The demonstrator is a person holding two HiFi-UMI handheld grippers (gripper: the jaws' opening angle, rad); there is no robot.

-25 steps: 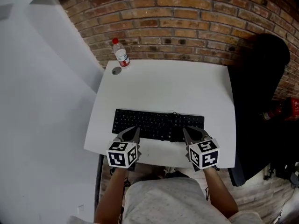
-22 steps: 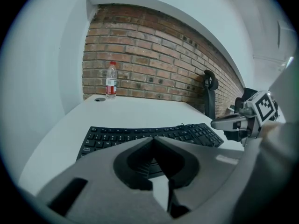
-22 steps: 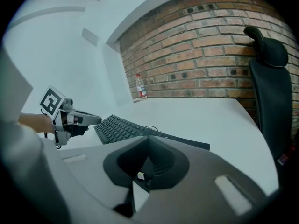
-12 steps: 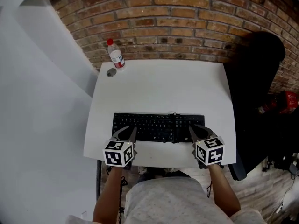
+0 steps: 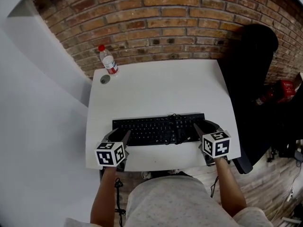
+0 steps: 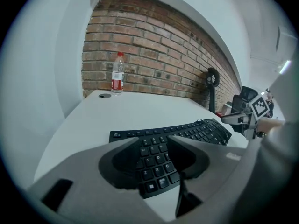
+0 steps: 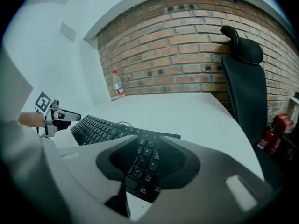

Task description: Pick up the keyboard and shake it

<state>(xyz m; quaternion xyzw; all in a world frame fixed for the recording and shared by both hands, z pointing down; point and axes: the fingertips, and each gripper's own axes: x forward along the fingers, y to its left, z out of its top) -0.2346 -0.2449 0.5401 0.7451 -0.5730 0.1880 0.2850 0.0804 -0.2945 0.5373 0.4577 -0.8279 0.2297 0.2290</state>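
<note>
A black keyboard [image 5: 158, 129] lies flat near the front edge of the white table [image 5: 161, 89]. My left gripper [image 5: 117, 135] hovers at the keyboard's left front corner. Its jaws have just been opening, and the left gripper view shows only keys [image 6: 187, 130] through the gap of the gripper [image 6: 153, 141]. My right gripper [image 5: 207, 126] sits at the keyboard's right end, over the number pad. Its jaws have also just been opening. Neither pair of pads presses on the keyboard [image 7: 100, 127], which lies under and ahead of the right gripper [image 7: 148, 141].
A plastic water bottle [image 5: 108, 63] stands at the table's far left corner, its cap [image 5: 105, 79] lying beside it. A black office chair [image 5: 246, 79] stands right of the table, with a red fire extinguisher [image 5: 279, 91] behind it. A brick wall runs along the back.
Both grippers have slid outward along the keyboard's front edge, left one leftward, right one rightward. Their jaws, shut before, now stand apart. The keyboard has stayed where it was.
</note>
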